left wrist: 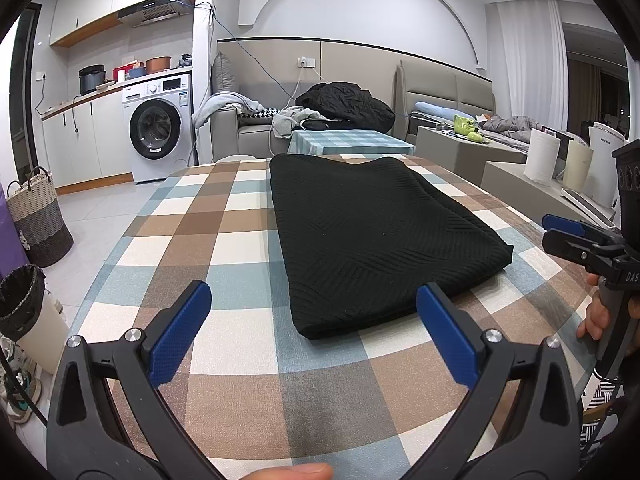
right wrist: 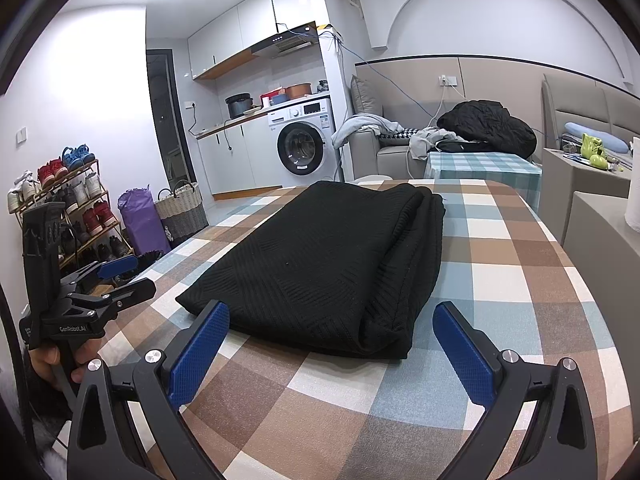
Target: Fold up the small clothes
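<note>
A black knitted garment point(left wrist: 368, 232) point(right wrist: 328, 260) lies folded into a long narrow shape on the checked tablecloth of the table point(left wrist: 200, 220) point(right wrist: 500, 260). Its thicker folded edge runs along the right side in the right wrist view. My left gripper point(left wrist: 314, 296) is open and hovers just short of the garment's near left corner; it shows from the side as the left gripper point(right wrist: 140, 274). My right gripper point(right wrist: 330, 310) is open in front of the near right end and holds nothing. It appears at the frame edge as the right gripper point(left wrist: 552, 232), held by a hand point(left wrist: 596, 316).
Left of the table stand a woven laundry basket point(left wrist: 36, 216) point(right wrist: 180, 208), a lined bin point(left wrist: 20, 304) and a shoe rack point(right wrist: 60, 200). Beyond the far edge are a small blue-checked table point(left wrist: 348, 142), a sofa with clothes and a washing machine point(left wrist: 158, 128). Paper rolls point(left wrist: 540, 160) stand at the right.
</note>
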